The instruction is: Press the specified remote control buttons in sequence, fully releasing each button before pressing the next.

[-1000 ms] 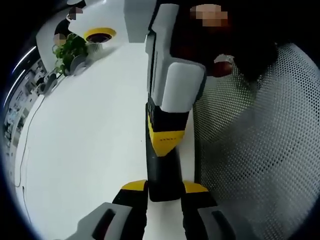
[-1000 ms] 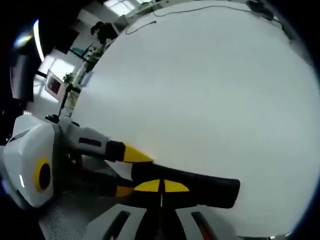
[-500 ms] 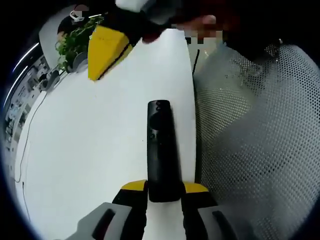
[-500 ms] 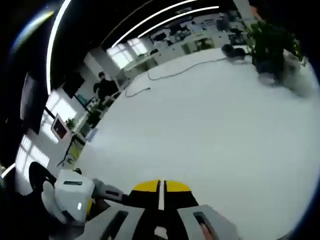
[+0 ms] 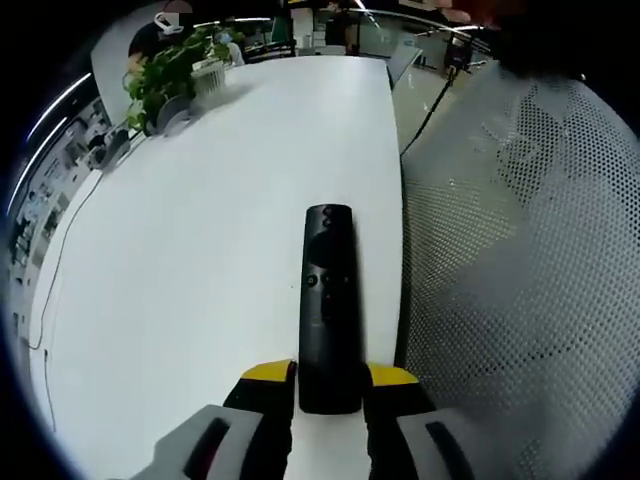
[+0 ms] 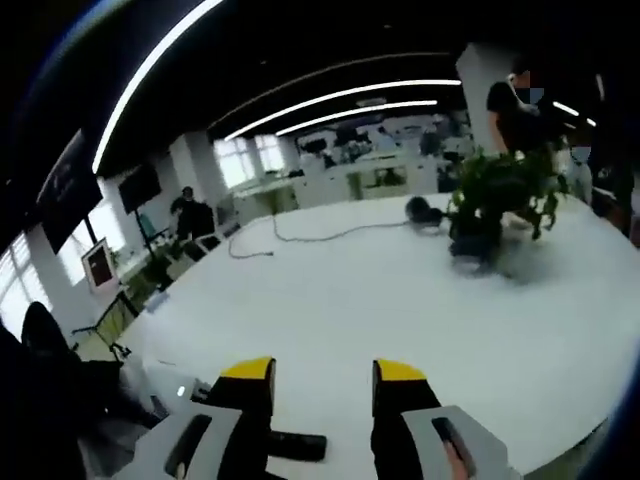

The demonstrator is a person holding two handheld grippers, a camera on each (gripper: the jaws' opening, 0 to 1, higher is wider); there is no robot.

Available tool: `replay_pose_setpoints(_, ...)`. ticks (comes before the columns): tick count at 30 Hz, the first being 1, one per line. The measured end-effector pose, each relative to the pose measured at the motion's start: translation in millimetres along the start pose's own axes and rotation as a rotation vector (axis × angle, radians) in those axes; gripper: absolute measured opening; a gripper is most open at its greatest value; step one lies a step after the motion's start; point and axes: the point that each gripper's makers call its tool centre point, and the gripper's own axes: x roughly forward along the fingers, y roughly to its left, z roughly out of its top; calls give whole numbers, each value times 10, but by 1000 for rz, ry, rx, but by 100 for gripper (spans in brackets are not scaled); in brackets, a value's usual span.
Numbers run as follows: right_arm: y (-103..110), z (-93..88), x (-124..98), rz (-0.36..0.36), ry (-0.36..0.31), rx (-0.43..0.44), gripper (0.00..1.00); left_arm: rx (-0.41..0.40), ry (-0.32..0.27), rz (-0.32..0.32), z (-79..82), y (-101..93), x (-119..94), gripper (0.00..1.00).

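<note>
A black remote control (image 5: 329, 300) lies lengthwise on the white table (image 5: 200, 250), its buttons facing up. My left gripper (image 5: 330, 378) is shut on the remote's near end, one yellow-tipped jaw on each side. In the right gripper view, my right gripper (image 6: 323, 385) stands open above the table with nothing between its fingers. Below it at the lower left I see the dark end of the remote (image 6: 297, 445) and part of the left gripper's white body (image 6: 170, 388).
A grey mesh chair back (image 5: 520, 300) stands right beside the table edge. A potted plant (image 6: 497, 200) and a dark cable (image 6: 300, 235) sit far across the table. A person (image 6: 515, 100) stands behind the plant. Desks and screens fill the room beyond.
The right gripper has lifted off the remote and left the left gripper view. Its jaws have gone from shut to open. The left gripper still holds the remote in place.
</note>
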Motion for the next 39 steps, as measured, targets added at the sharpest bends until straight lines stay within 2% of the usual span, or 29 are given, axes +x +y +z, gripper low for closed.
replay_pose_setpoints(2, -52, -98, -83, -36, 34, -14, 40, -1, 3, 2, 3, -3, 0, 27)
replay_pose_setpoints(6, -72, -148, -194, -84, 1, -36, 50, -13, 4, 9, 19, 7, 10, 29)
replay_pose_setpoints(9, -122, -136, -270, -170, -34, -145, 55, -24, 0, 32, 32, 55, 7, 35)
replay_pose_setpoints(15, -174, -173, -336, -229, -60, -163, 59, -28, 0, 24, 41, 41, 17, 34)
replay_pose_setpoints(17, -214, -229, -362, -233, -55, -123, 58, -30, 1, 18, 47, 33, 19, 33)
replay_pose_setpoints(19, -229, -270, -389, -242, -63, -120, 57, -33, 0, 19, 49, 36, 19, 33)
replay_pose_setpoints(23, -240, -312, -403, -265, -72, -169, 46, -37, -3, 21, 52, 43, 24, 33)
replay_pose_setpoints(29, -223, -416, -330, -260, -6, -229, 37, -27, -14, 19, 59, 61, 25, 30)
replay_pose_setpoints(32, -228, -439, -322, -237, 2, -213, 37, 27, -32, -3, 73, 26, 26, 25)
replay_pose_setpoints(34, -207, -451, -311, -218, 5, -203, 37, 20, -31, 0, 70, 39, 29, 25)
replay_pose_setpoints(39, -196, -538, -263, -216, 59, -246, 36, 44, -40, -24, 63, 62, 27, 24)
